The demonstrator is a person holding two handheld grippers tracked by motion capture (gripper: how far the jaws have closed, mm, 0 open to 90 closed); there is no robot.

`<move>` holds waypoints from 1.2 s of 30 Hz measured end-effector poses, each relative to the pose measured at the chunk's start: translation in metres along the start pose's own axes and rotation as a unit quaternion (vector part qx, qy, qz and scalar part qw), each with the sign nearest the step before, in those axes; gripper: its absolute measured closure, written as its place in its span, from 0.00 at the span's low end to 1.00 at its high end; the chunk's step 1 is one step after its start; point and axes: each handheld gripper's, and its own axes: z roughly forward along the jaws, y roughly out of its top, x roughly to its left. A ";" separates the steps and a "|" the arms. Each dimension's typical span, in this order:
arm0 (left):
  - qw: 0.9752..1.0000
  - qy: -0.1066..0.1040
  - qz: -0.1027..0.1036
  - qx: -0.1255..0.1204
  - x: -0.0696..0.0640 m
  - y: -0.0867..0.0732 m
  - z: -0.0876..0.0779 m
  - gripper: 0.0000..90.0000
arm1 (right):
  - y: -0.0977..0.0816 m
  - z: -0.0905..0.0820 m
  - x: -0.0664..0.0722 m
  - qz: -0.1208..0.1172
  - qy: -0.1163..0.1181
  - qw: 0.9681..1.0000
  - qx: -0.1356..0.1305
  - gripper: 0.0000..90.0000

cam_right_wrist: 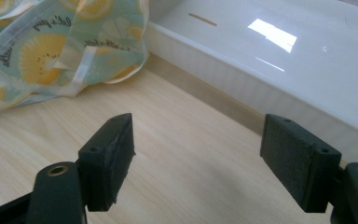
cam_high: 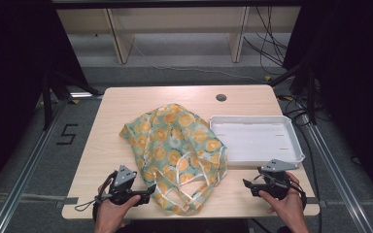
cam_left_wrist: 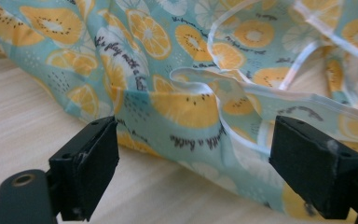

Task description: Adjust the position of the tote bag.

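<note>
Left gripper (cam_high: 148, 188), jaws spread, lines up on the fruit-print bag's (cam_high: 175, 145) near-left hem for a pinch; right gripper (cam_high: 246, 187) waits spread beside the white tray (cam_high: 291, 145).

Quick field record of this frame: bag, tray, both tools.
bag: teal fabric bag with orange fruit print, crumpled at table centre, white handles toward the near edge
tray: white tray, nothing in it, right of the bag
left tool: left tool open, jaws facing the bag's edge, not touching it
right tool: right tool open above bare table, near the tray's front
</note>
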 end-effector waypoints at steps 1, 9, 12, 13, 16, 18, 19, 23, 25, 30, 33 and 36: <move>1.000 0.004 0.007 0.008 0.000 0.001 0.003 0.17 | 0.001 0.001 0.000 -0.007 0.001 1.000 -0.004 0.30; 0.999 0.023 0.021 0.032 -0.001 -0.001 0.021 0.18 | 0.016 0.007 0.006 -0.037 0.008 0.999 -0.018 0.28; 0.998 0.028 0.035 0.037 0.002 0.000 0.017 0.30 | 0.023 0.009 0.011 -0.037 0.012 0.999 -0.031 0.28; 0.998 0.033 0.030 0.034 0.003 0.000 0.017 0.37 | 0.027 0.010 0.010 -0.041 0.018 0.999 -0.025 0.29; 0.997 0.043 0.051 0.034 0.009 -0.001 0.013 0.58 | 0.040 0.016 0.012 -0.048 0.018 0.998 -0.046 0.31; 0.998 0.039 0.047 0.023 0.012 -0.002 0.013 0.73 | 0.049 0.020 0.013 -0.040 0.024 0.998 -0.045 0.32; 0.998 0.036 0.043 0.017 0.014 -0.002 0.013 0.78 | 0.053 0.022 0.012 -0.047 0.025 0.997 -0.046 0.35; 0.998 0.026 0.059 0.016 0.020 -0.003 0.011 0.90 | 0.069 0.031 0.011 -0.070 0.031 0.996 -0.053 0.40; 0.997 0.024 0.069 0.029 0.021 -0.002 0.008 0.91 | 0.074 0.037 0.016 -0.076 0.035 0.995 -0.051 0.42; 0.997 0.023 0.076 0.022 0.022 -0.001 0.007 0.95 | 0.085 0.053 0.022 -0.095 0.020 0.995 -0.033 0.54; 0.997 0.020 0.073 0.017 0.025 -0.001 0.006 0.96 | 0.090 0.062 0.018 -0.120 0.021 0.992 -0.039 0.71; 0.997 0.026 0.074 0.023 0.031 -0.001 0.004 0.97 | 0.093 0.066 0.020 -0.141 0.026 0.989 -0.036 0.94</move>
